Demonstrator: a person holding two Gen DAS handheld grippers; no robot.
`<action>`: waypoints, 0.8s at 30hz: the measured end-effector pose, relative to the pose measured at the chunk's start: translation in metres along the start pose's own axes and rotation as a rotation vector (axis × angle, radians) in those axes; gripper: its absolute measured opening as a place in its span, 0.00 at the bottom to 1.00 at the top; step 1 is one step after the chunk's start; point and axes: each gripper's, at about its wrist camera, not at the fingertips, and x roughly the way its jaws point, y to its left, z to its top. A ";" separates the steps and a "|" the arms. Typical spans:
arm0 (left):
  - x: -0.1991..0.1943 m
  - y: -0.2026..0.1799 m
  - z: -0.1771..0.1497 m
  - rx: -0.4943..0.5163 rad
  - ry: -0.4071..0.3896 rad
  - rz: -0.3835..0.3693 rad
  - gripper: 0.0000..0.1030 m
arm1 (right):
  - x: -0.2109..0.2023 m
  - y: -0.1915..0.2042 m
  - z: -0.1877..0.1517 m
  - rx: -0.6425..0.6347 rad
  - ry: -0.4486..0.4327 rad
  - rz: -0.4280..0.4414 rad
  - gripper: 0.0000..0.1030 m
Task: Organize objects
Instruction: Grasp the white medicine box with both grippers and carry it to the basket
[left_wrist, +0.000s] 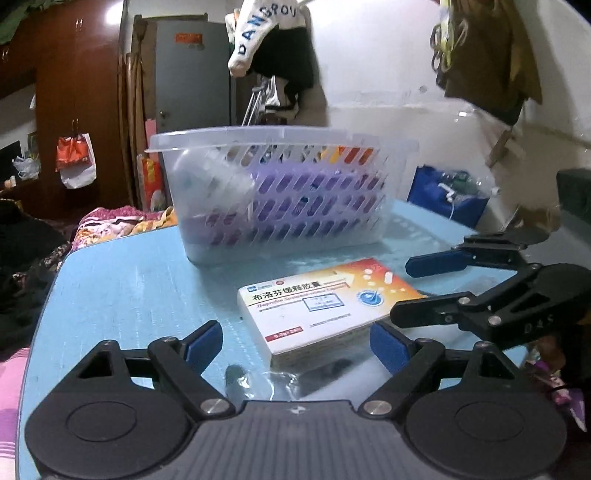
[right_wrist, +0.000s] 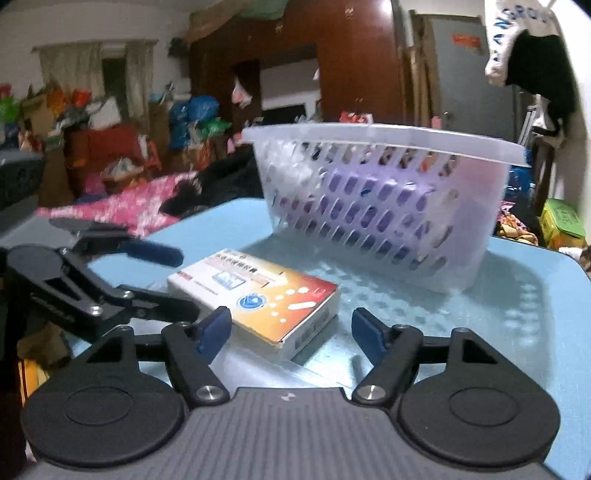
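A white and orange medicine box (left_wrist: 325, 302) lies flat on the light blue table (left_wrist: 122, 280), in front of a clear slotted plastic basket (left_wrist: 280, 192) that holds purple packs. My left gripper (left_wrist: 295, 345) is open, its blue pads either side of the box's near end, not touching. In the right wrist view the same box (right_wrist: 258, 295) lies ahead of my open right gripper (right_wrist: 291, 332), with the basket (right_wrist: 384, 199) behind it. Each gripper shows in the other's view, open: the right one (left_wrist: 417, 288) and the left one (right_wrist: 173, 284).
A crumpled clear plastic wrapper (left_wrist: 258, 380) lies on the table just in front of my left gripper. A bed with pink bedding (right_wrist: 129, 206) lies beyond the table's far edge. Clothes hang on the wall (left_wrist: 273, 55) behind the basket.
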 end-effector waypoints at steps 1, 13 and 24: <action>0.001 -0.001 -0.001 0.005 0.011 0.005 0.87 | -0.001 0.003 -0.001 -0.012 0.012 0.004 0.73; 0.019 -0.006 0.003 0.014 0.069 -0.016 0.77 | 0.007 0.005 -0.002 -0.057 0.093 0.050 0.55; 0.006 -0.011 0.001 0.017 -0.035 -0.005 0.68 | -0.006 0.006 -0.005 -0.082 0.015 0.016 0.49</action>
